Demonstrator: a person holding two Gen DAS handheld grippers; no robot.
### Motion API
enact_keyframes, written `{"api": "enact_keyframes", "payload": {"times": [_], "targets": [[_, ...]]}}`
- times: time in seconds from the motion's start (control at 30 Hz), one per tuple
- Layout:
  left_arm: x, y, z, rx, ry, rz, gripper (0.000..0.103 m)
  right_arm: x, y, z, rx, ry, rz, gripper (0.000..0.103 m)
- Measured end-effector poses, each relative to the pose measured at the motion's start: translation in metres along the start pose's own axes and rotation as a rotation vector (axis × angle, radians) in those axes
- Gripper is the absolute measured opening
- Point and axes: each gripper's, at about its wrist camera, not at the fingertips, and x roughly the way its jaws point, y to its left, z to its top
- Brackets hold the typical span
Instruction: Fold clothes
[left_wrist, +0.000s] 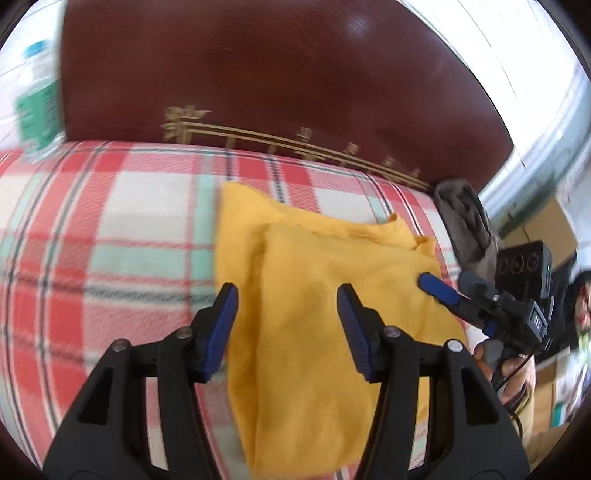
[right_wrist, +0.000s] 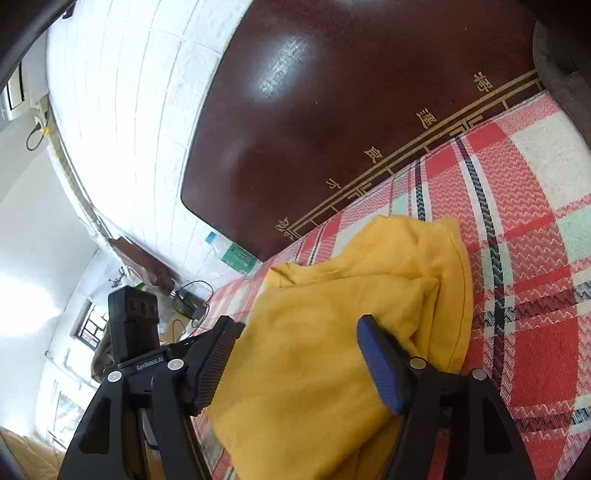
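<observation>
Through the left wrist camera I see my left tool (left_wrist: 286, 295) hanging with its jaws apart and nothing pinched, over the folded yellow garment (left_wrist: 317, 295) lying on the plaid bedsheet (left_wrist: 110, 236). The right tool (left_wrist: 437, 288) reaches in from the right, one blue pad over the cloth's right edge. Beyond stands the dark red headboard (left_wrist: 277, 74).

Through the right wrist camera my right tool (right_wrist: 295, 339) is spread wide, empty; the yellow garment (right_wrist: 332, 332) lies just ahead and beneath it on the plaid bedsheet (right_wrist: 535, 258). The left tool's body (right_wrist: 135, 321) shows at left.
</observation>
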Motion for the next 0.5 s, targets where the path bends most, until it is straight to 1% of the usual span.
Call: {"api": "enact_keyframes", "payload": {"times": [0.07,0.1,0.13,0.2,0.3,0.4,0.5], "targets": [[-0.009,0.003,-0.006,-0.024,-0.003,0.017,0.058,-0.003,0.007,0.001,-0.024,0.001,-0.015,0.078],[-0.013,0.004,-0.01,-0.034,0.001,0.017,0.062,-0.004,0.011,0.002,-0.043,0.005,-0.028,0.081],[-0.015,0.005,-0.013,-0.043,0.001,0.026,0.066,-0.005,0.018,0.002,-0.084,0.012,-0.056,0.081],[-0.019,0.007,-0.021,-0.056,0.002,0.058,0.079,-0.006,0.033,0.002,-0.162,0.026,-0.124,0.083],[-0.015,0.012,-0.029,-0.099,0.048,0.033,0.081,-0.011,0.047,0.002,-0.234,0.031,-0.201,0.084],[-0.009,0.018,-0.037,-0.119,0.094,-0.002,0.081,-0.021,0.05,0.004,-0.228,0.018,-0.23,0.09],[-0.001,0.021,-0.041,-0.126,0.131,-0.045,0.082,-0.029,0.049,0.003,-0.215,0.03,-0.289,0.095]]}}
